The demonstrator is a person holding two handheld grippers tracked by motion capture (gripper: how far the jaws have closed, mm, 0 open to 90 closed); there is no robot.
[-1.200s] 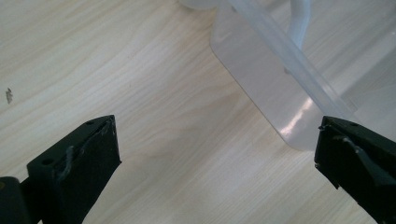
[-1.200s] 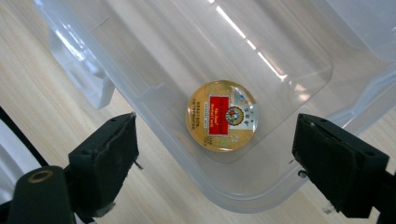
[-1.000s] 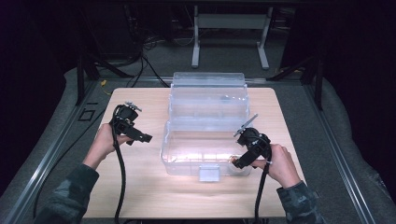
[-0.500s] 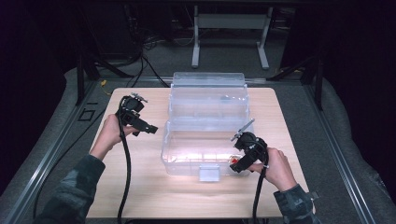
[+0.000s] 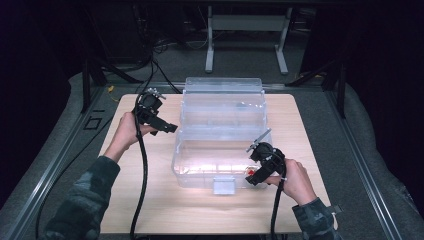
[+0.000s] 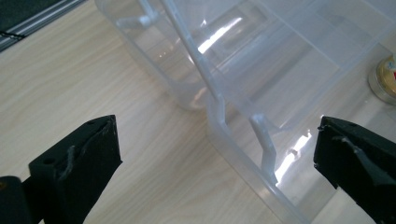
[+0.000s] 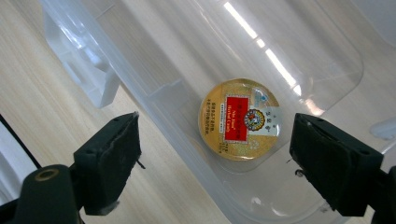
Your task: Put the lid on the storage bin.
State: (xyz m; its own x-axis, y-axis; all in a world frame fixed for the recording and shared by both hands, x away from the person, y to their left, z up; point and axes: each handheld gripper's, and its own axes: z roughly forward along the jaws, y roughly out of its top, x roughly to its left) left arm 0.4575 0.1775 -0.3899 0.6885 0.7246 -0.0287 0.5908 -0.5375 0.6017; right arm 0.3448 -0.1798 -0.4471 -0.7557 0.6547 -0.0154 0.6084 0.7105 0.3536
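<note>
Both grippers' jaws spread wide — a round gold tin (image 7: 240, 119), perhaps foil-labelled, inside the clear plastic box (image 5: 200, 167).

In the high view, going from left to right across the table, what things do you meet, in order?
left tool → clear box → round tin → right tool

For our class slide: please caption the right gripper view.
Open right tool poised above a round gold tin inside the clear plastic box.
</note>
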